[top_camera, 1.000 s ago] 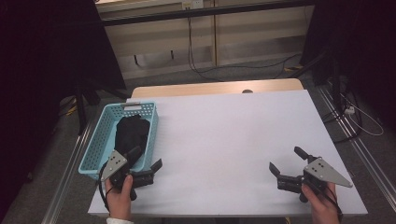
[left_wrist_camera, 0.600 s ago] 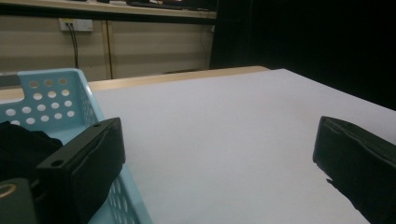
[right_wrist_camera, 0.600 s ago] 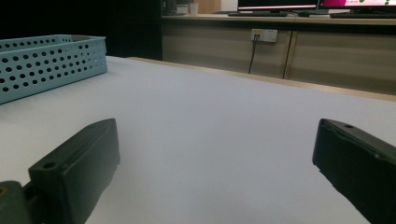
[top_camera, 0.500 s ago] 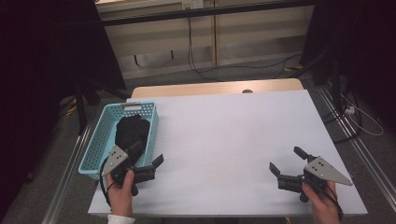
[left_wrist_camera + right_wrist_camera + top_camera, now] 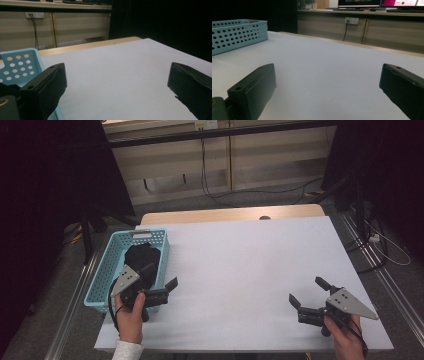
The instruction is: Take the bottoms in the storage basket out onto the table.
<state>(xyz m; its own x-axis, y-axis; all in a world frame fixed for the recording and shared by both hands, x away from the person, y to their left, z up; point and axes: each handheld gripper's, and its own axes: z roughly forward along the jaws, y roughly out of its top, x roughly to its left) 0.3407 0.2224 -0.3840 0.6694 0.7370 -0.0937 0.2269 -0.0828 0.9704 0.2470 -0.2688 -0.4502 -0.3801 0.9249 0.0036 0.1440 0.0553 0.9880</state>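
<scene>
Between your left fingers (image 5: 47,92) nothing but bare white table (image 5: 250,270) shows, so that left gripper (image 5: 159,289) stands wide open and holds nothing, its tips poised just past the near right corner of the blue basket (image 5: 102,275). You look to be carrying it low and level, likely so the fingers can swing over the rim without catching on the perforated wall (image 5: 17,66), which sits right against the left finger in the left gripper view. Move outward and the prize comes up: the dark bundle (image 5: 142,257), some black cloth-like thing whose exact nature I cannot tell, lies inside the basket, toward its middle, behind and to the left of your left fingers and close to them, separated by the basket's near wall. My read is that you are lining up a reach into the basket, and you will need to lift over that rim and turn inward. Over on your right hand, the right gripper (image 5: 306,296) is spread just as wide, empty too, resting low at the near right corner of the table, well apart from the basket; in the right gripper view that basket (image 5: 237,35) sits far off at the upper left, across an open stretch of white. It seems parked there to keep out of the way, or ready to receive whatever comes out.
</scene>
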